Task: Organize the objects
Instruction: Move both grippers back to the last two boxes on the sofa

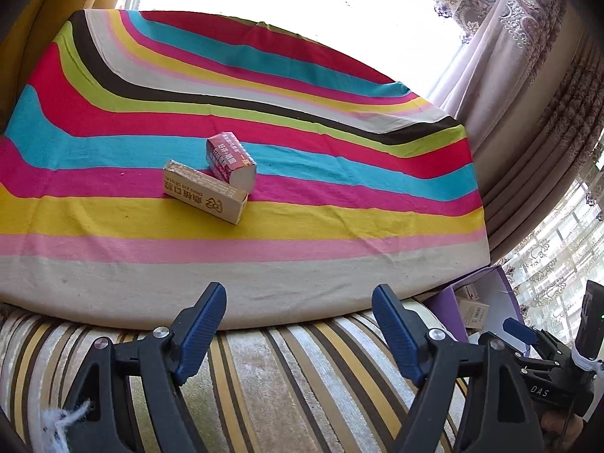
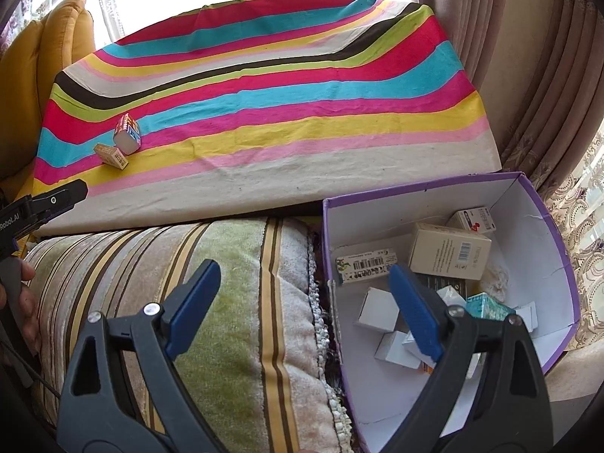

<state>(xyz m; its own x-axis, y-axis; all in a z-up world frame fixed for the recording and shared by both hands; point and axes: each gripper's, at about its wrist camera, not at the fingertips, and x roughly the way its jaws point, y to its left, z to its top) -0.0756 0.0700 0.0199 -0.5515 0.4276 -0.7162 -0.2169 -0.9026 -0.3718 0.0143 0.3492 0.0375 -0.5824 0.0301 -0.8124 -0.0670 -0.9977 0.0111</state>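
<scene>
While two boxes, one tan [image 1: 205,195] and one red [image 1: 230,161], wait touching on the striped worktop [image 1: 302,188], both grippers, left [image 1: 298,330] and right [image 2: 305,307], hang open-fingered and empty; the purple bin [image 2: 543,219] already holds several cartons.

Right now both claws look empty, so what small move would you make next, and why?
Probably reach the left claw forward toward the beige carton on the striped cloth. Both claws are open and hold nothing, only that carton and the red box touching it are left on the cloth, and the purple box beside the right claw already holds several small boxes.
</scene>
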